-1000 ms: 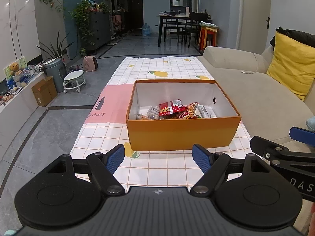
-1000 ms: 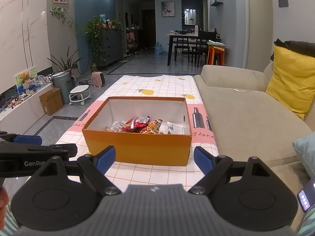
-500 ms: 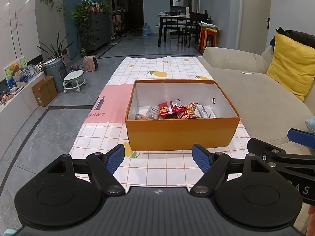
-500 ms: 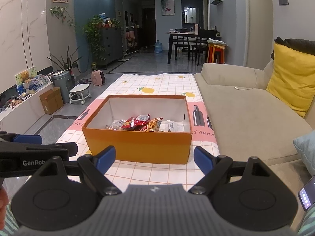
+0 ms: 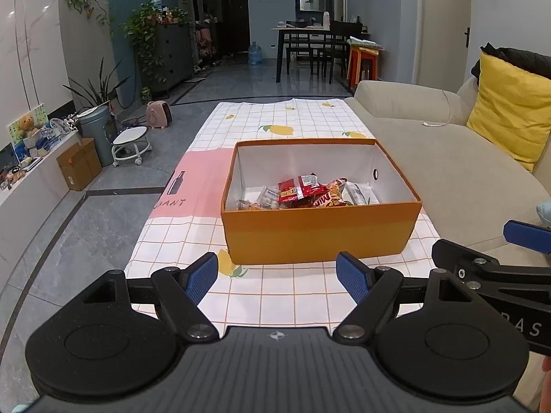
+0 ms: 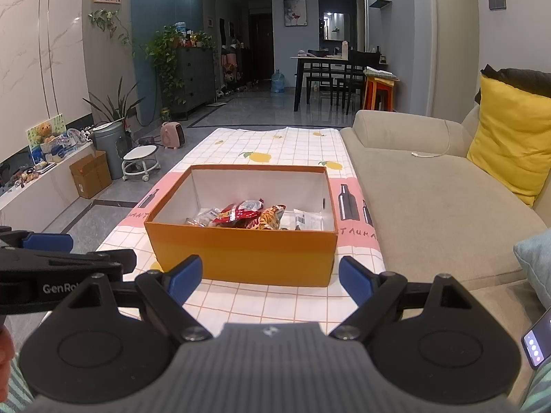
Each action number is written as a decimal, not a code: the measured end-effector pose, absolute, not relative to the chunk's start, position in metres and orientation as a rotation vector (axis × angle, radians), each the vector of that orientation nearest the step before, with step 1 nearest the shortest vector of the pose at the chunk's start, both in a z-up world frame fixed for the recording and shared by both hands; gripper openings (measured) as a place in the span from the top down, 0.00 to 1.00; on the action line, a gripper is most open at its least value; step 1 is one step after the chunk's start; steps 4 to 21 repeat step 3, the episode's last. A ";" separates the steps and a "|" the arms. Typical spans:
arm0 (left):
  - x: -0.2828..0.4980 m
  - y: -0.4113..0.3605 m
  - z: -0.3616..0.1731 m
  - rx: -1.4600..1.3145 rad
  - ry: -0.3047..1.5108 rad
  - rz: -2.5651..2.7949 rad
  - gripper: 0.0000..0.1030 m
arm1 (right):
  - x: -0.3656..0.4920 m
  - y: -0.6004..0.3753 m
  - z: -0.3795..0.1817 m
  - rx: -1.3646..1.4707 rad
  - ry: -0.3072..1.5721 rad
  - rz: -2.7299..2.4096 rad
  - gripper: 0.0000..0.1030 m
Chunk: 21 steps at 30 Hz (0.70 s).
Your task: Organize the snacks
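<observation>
An orange box (image 5: 320, 230) with white inside walls stands on the checked tablecloth (image 5: 275, 296). Several snack packets (image 5: 303, 191) lie in it: a red one, an orange striped one and clear white ones. The box also shows in the right wrist view (image 6: 241, 258), with the snacks (image 6: 255, 215) inside. My left gripper (image 5: 277, 277) is open and empty, held back from the box's near wall. My right gripper (image 6: 270, 275) is open and empty, also short of the box. Each gripper sees the other at its side.
A beige sofa (image 5: 447, 172) with a yellow cushion (image 5: 513, 113) runs along the table's right. Left of the table are grey floor, a cardboard box (image 5: 79, 165), a small stool (image 5: 131, 141) and a bin (image 5: 98, 127). A dining table (image 5: 310, 44) stands far behind.
Both grippers have drawn back a little from the box, which looks slightly smaller and farther. Both stay open and empty.
</observation>
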State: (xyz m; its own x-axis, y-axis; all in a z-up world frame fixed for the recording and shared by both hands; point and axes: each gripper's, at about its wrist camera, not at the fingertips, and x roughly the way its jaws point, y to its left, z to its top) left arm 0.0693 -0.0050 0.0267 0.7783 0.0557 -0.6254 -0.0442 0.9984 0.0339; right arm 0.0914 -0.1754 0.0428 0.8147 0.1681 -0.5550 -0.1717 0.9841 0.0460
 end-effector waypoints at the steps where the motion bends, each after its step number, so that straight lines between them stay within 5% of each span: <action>1: 0.069 -0.005 0.027 0.017 0.673 0.056 0.11 | 0.092 -0.175 0.042 -0.006 0.593 0.181 0.19; 21: 0.068 -0.004 0.027 0.023 0.671 0.060 0.11 | 0.092 -0.175 0.042 -0.006 0.595 0.180 0.19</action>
